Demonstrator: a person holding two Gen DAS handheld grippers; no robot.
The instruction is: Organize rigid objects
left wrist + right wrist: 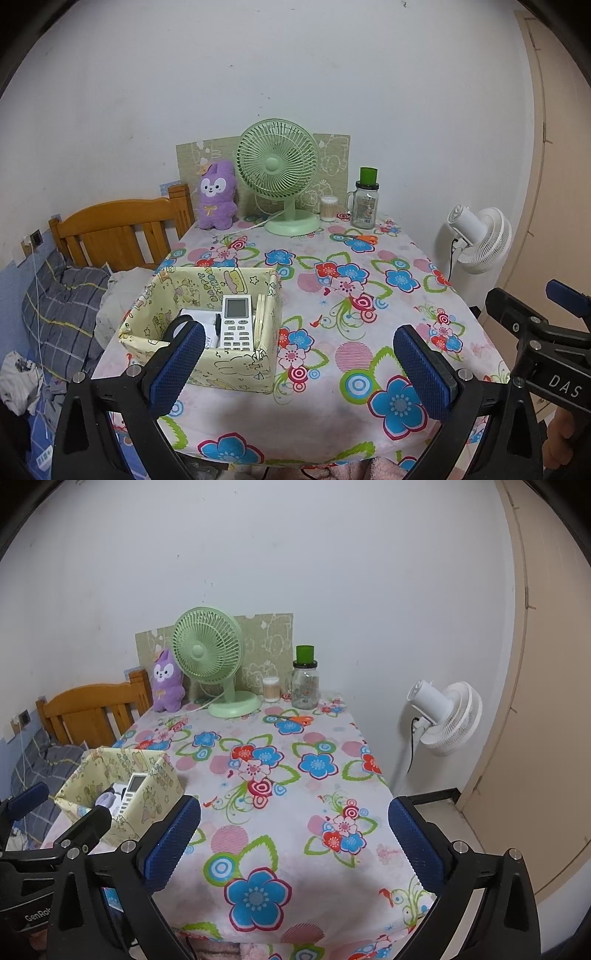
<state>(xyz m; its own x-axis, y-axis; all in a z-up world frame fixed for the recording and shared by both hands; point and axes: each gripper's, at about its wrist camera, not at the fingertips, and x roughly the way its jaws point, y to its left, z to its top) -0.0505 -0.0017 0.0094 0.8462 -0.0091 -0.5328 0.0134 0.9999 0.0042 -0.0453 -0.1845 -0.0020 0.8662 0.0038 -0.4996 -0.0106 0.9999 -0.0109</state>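
white walls stood behind a surface [332, 295] covered with a flowered cloth. at about nine o'clock on it, near the left edge, sat a pale yellow fabric box [236, 365] holding a white remote control [236, 323] that leaned upright against its right wall, with a white packet beside it. along the far edge, toward twelve o'clock, were a purple plush rabbit [216, 195], a green desk fan [279, 173], a tub of cotton swabs [328, 208] and a glass jar [364, 205] with a green cap. orange-handled scissors [360, 238] lay just in front of the jar. a wooden bed headboard [118, 229] showed at ten o'clock, and a white standing fan [480, 236] at three o'clock beside the surface.

the left hand-held gripper [299, 369] hovered at six o'clock with its blue pads spread wide and nothing between them, the left pad in front of the box's near wall. the right hand-held gripper [293, 843] was likewise spread fully apart over the near part of the cloth, gripping nothing.
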